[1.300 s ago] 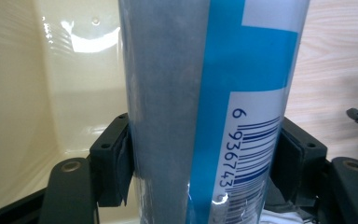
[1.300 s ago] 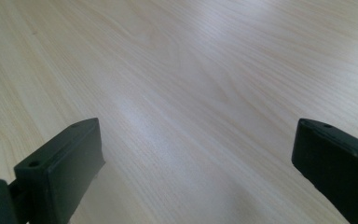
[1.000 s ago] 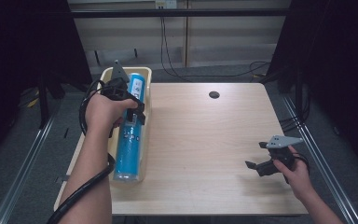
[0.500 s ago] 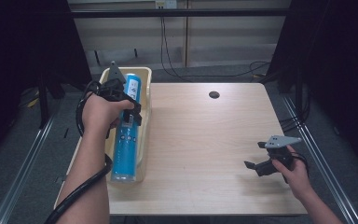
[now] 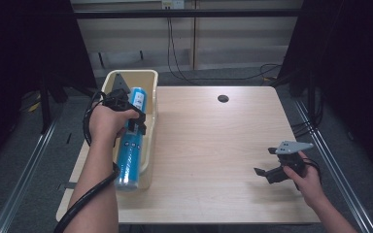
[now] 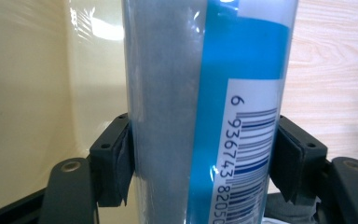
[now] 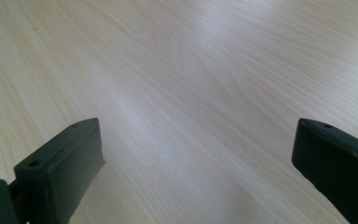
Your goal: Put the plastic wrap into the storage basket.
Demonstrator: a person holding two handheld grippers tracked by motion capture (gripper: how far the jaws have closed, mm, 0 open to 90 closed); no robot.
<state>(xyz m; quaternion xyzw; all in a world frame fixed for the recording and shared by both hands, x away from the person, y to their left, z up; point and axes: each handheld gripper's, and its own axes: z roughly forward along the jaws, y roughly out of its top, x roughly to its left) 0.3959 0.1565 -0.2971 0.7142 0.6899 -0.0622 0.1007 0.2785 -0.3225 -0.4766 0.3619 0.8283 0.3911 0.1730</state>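
On the blue tube point(image 6: 205, 112), we read a barcode on a white label panel point(image 6: 254, 154), its digits running lengthwise: "6 936743 8205", the remainder cut off at the frame's edge.

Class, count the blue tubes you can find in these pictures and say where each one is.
1. The blue tube lies lengthwise in the cream tray at the table's left edge, clamped by the left gripper. Anything beneath it would be hidden.

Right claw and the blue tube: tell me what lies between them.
Bare wooden table, in the high view: nothing lies between the open right claw and the blue tube, which the left claw clamps in the cream bin.
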